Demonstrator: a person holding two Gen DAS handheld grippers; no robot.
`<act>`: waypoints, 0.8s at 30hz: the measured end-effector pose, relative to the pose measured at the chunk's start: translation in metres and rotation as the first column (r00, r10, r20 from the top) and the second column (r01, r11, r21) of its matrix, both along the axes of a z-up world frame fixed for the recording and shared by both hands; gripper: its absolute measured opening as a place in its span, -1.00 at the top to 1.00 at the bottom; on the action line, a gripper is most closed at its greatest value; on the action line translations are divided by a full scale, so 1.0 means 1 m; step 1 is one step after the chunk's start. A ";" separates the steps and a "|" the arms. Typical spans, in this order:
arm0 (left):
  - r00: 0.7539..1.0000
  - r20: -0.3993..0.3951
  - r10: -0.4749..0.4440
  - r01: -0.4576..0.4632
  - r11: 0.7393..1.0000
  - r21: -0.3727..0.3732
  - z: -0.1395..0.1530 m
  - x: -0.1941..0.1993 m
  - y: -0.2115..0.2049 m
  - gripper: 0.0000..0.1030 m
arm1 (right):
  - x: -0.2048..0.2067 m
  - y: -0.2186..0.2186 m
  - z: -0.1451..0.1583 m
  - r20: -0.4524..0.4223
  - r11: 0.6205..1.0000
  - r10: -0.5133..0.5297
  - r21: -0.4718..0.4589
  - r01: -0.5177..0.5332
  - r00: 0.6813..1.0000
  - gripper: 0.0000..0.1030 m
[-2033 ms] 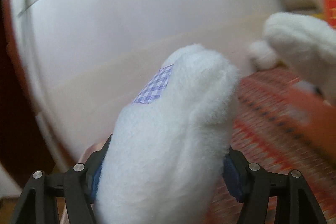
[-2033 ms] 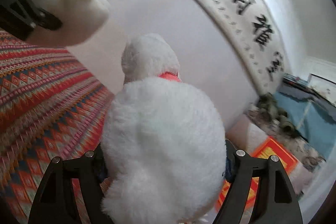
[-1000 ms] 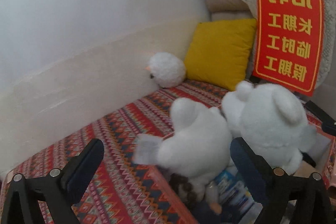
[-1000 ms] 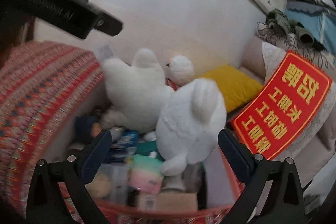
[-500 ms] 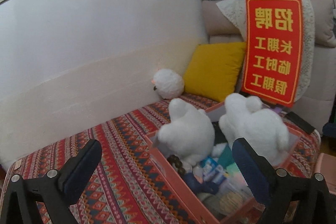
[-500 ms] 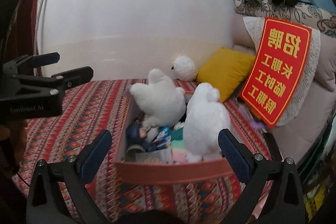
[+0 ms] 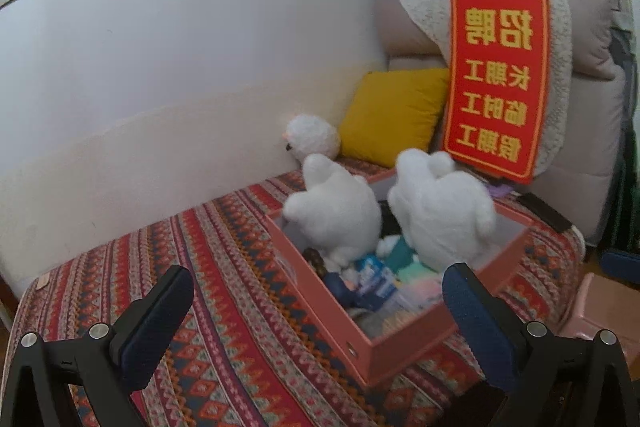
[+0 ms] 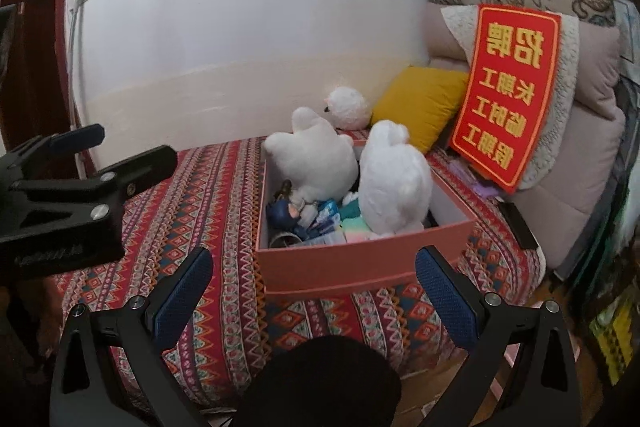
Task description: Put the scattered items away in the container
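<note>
The pink box [image 8: 360, 259] lies with its long axis near to far, holding two white plush toys [image 8: 316, 159] upright among small items. Both the left gripper [image 7: 316, 311] and the right gripper [image 8: 312, 287] are wide open and empty.

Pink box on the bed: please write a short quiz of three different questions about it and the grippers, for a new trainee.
1. True or false: both big white plush toys sit inside the pink box.
2. Which soft item lies outside the box by the wall? A) small white plush bird B) blue sock C) green hat
3. Fill in: the left gripper and the right gripper are both ____ and hold nothing.

Key: 1 true; 2 A; 3 open.
</note>
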State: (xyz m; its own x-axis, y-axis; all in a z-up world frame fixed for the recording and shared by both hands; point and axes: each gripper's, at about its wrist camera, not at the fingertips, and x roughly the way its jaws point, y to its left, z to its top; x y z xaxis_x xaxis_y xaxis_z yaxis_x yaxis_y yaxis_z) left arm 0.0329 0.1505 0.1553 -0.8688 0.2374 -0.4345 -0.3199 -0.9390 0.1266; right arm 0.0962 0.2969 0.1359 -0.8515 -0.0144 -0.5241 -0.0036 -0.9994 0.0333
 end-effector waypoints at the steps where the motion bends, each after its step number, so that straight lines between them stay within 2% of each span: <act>1: 1.000 0.000 -0.005 0.005 1.000 -0.003 0.000 0.006 0.002 -0.99 | 0.005 0.000 0.001 0.000 1.000 -0.005 0.000 0.005 1.000 -0.99; 7: 1.000 -0.010 -0.028 0.028 1.000 -0.009 0.001 0.035 0.010 -0.99 | 0.036 0.002 0.005 0.002 0.999 -0.032 0.010 0.032 0.999 -0.99; 11: 0.999 0.025 -0.034 0.033 0.999 0.019 0.000 0.043 0.011 -0.99 | 0.051 0.004 0.008 0.004 0.999 -0.047 0.016 0.047 0.999 -0.99; 19: 1.000 0.026 0.008 -0.007 0.999 -0.032 -0.008 0.056 0.020 -1.00 | 0.066 0.007 0.011 0.021 0.997 -0.075 0.029 0.075 0.997 -0.99; 24: 0.999 0.051 -0.017 0.016 1.000 0.024 -0.012 0.058 0.022 -1.00 | 0.069 0.008 0.013 0.025 0.996 -0.085 0.035 0.084 0.996 -0.99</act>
